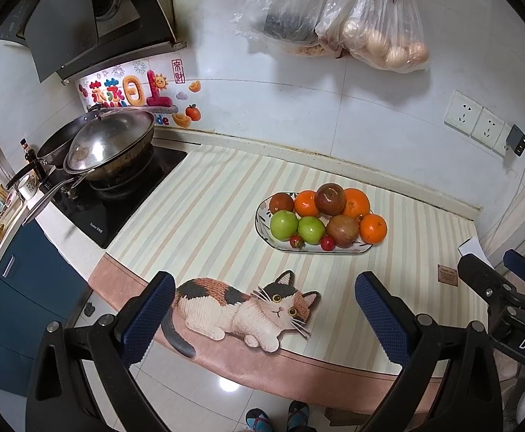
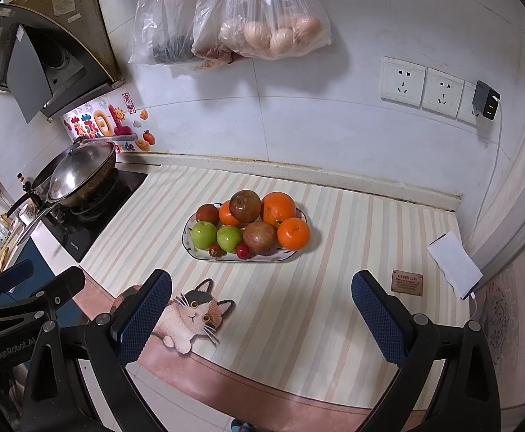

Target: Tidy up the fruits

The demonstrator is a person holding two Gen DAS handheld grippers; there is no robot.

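On the striped mat (image 1: 208, 216) that covers the worktop, as the left wrist view has it, the plate (image 1: 262, 228) sits towards the far right, heaped with fruit: two green apples (image 1: 284, 225) at the near left, three oranges (image 1: 373, 228), dark red apples (image 1: 330, 198) stacked on top, and two small red fruits (image 1: 327, 243) at the near rim. The pile is the risk. The top red apple rests on the others, so pulling a lower fruit first would likely send it rolling off the plate and across the mat; the small fruits at the rim could also be knocked off by a finger coming in low. The left gripper (image 1: 264, 318) hangs at the near edge, above the cat picture (image 1: 248, 309), its fingers spread wide, holding nothing and touching nothing. The wok (image 1: 113, 147) on the stove stands well apart to the far left.

From the right wrist view the same plate (image 2: 190, 248) lies ahead and slightly left, the orange (image 2: 293, 233) on its right end overhanging the rim, so a nudge there could tip it out. The right gripper (image 2: 261, 318) is likewise wide apart and empty, clear of the mat, well short of the fruit. A white cloth or paper (image 2: 455, 264) lies at the right edge, beside a cable, which a wide swing could snag. Where the fruit should go is not evident here.
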